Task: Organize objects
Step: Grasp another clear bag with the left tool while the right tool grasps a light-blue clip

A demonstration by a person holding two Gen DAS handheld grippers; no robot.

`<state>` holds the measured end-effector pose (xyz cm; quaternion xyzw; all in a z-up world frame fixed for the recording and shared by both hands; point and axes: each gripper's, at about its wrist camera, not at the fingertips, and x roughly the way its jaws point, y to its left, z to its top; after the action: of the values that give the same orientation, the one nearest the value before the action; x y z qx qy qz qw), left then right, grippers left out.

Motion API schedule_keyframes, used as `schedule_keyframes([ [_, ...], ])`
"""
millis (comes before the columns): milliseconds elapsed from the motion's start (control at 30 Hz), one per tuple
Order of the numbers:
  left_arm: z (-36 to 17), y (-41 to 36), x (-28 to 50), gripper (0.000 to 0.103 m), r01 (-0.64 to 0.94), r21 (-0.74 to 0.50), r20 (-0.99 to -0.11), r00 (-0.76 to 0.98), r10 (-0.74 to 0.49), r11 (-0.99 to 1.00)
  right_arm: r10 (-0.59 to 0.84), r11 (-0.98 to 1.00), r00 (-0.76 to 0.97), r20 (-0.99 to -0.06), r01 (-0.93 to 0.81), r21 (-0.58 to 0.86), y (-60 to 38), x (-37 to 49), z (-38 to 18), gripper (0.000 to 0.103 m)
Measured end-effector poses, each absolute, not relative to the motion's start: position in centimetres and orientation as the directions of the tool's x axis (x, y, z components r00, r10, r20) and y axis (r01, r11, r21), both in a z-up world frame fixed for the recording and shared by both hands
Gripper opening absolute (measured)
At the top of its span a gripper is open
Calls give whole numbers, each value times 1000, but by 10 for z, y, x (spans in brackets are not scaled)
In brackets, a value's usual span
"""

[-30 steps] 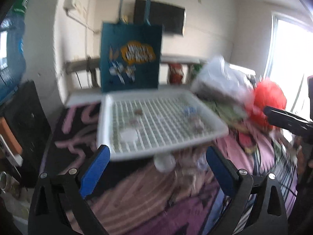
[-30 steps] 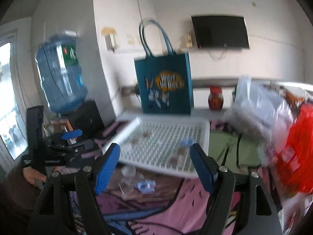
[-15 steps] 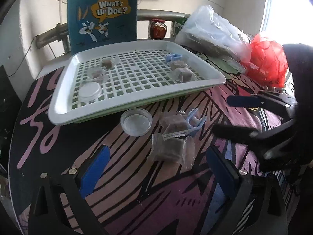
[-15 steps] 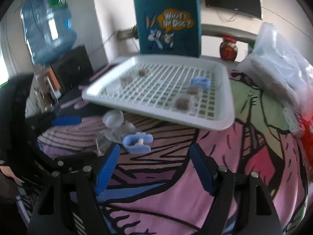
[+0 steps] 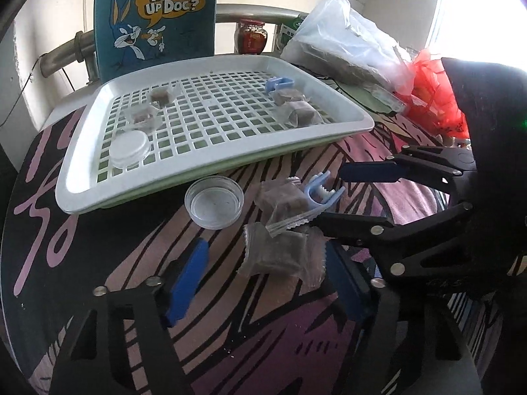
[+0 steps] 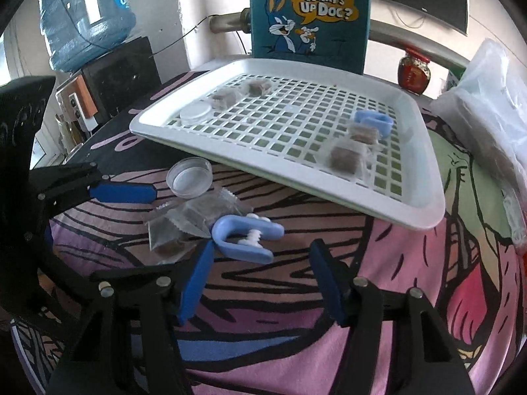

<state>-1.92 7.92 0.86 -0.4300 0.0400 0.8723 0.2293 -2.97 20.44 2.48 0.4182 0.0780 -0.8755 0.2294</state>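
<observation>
Both tongs closing over the loose items

Left tongs (image 5: 263,283) narrowed around a clear packet (image 5: 280,255), not yet pressing; right tongs (image 6: 260,283) narrowed near the blue clip (image 6: 245,238), near the white tray (image 6: 425,197).

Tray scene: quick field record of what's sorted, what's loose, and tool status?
tray: white grid, holds clear lid, blue clip, four packets
loose on cloth: clear lid, blue clip, packets
left tool: closing around the near packet, pads not on it
right tool: closing, nothing gripped, blue clip just ahead
backdrop: cartoon bag
</observation>
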Motion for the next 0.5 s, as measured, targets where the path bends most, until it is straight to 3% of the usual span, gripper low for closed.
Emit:
schedule_keyframes([
  [167, 9, 80, -20, 48, -435, -117, -768, -531, 359, -893, -340, -878, -534, -774, 476, 58, 200, -36, 24, 55],
  [200, 9, 81, -20, 43, -435, -116, -767, -531, 359, -893, -341, -875, -535, -773, 480, 53, 199, -35, 24, 46],
  [367, 14, 78, -15, 31, -429, -108, -749, -558, 357, -897, -329, -870, -551, -767, 492, 20, 194, -29, 26, 43],
  [500, 16, 67, -9, 30, -398, -116, -737, -579, 348, -910, -334, -885, -582, -742, 465, 34, 204, -21, 32, 43],
])
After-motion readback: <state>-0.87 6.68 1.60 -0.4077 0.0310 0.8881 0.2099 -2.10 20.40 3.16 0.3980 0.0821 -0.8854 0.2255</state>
